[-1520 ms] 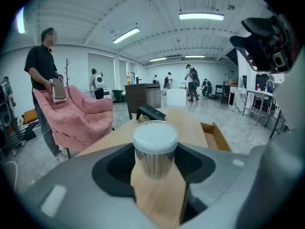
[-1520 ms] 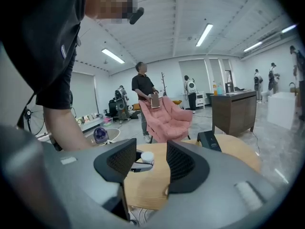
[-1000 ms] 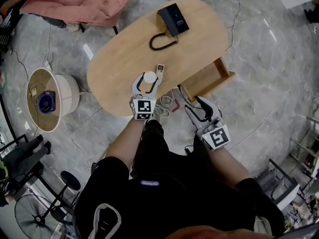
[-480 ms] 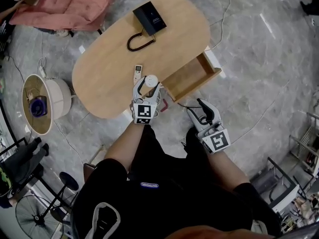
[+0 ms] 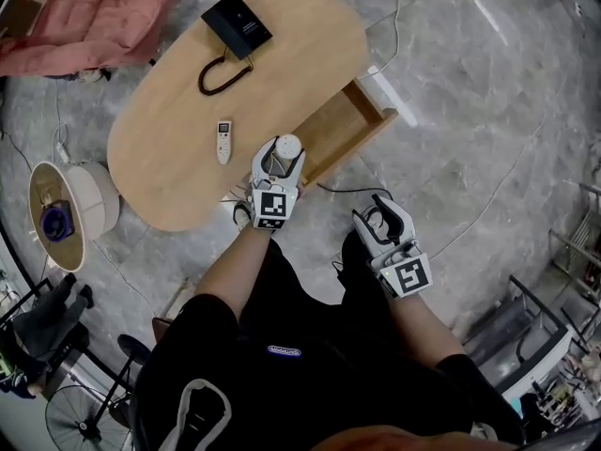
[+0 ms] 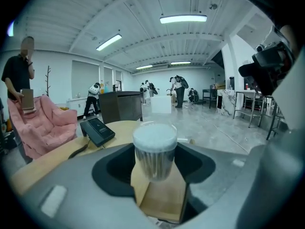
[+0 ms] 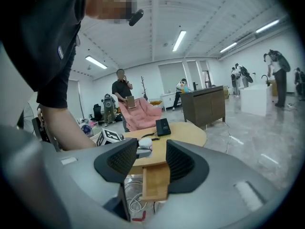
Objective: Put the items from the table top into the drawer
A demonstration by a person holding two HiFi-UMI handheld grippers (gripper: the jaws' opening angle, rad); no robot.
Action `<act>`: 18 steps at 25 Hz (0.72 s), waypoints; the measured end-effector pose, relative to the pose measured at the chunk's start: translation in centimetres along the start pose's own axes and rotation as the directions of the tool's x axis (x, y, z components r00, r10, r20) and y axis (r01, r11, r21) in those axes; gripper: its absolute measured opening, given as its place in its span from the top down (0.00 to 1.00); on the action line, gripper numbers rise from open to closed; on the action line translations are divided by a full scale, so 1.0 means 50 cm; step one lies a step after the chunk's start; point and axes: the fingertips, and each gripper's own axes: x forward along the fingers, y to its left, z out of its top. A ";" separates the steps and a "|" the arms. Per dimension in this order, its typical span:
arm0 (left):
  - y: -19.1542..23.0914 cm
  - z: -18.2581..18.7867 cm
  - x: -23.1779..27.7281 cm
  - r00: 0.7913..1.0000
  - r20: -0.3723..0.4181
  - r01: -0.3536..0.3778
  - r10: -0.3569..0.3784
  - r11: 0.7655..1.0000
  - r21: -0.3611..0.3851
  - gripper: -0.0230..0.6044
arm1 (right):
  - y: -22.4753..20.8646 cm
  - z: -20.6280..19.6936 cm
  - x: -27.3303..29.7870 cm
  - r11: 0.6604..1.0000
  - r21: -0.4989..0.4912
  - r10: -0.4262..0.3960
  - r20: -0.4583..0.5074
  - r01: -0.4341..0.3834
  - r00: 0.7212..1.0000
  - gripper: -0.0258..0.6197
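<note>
We work on a grey marbled floor [image 5: 488,130] in a wide hall lit by ceiling strip lights [image 6: 183,18]. An oval wooden table [image 5: 169,158] stands at the centre of the head view. Its drawer [image 5: 349,132] is pulled out to the right and shows a bare wooden bottom. On the far end of the table lies a black box [image 5: 237,23] with a looped black cable [image 5: 214,73]. A small white remote [image 5: 223,141] lies nearer, well apart from the box. A pink armchair [image 5: 84,12] stands at far left, and a round white drum-shaped unit [image 5: 84,200] stands on the floor left of the table. White cords [image 5: 237,209] lie on the floor under the near table edge.

The left gripper [image 5: 280,158] is clamped on a clear jar with a white lid [image 6: 153,149], holding it upright in the air at the near table edge, just beside the drawer. The right gripper [image 5: 378,216] is over the floor near the drawer, with its jaws apart and nothing between them.
</note>
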 end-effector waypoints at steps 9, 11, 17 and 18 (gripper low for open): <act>-0.071 -0.071 0.080 0.999 -0.022 0.038 -0.038 0.999 0.015 0.54 | -0.056 -0.056 -0.043 0.998 0.019 -0.054 0.005 0.054 0.999 0.64; -0.081 -0.085 0.098 0.999 -0.024 0.045 -0.045 0.999 0.025 0.54 | -0.066 -0.071 -0.049 0.998 0.020 -0.057 -0.003 0.057 0.998 0.64; -0.099 -0.144 0.153 0.997 -0.048 0.056 -0.054 0.998 0.039 0.54 | -0.093 -0.110 -0.053 0.997 0.039 -0.061 -0.007 0.062 0.998 0.64; -0.102 -0.154 0.160 0.997 -0.054 0.056 -0.054 0.998 0.041 0.54 | -0.096 -0.114 -0.053 0.997 0.042 -0.061 -0.006 0.061 0.998 0.64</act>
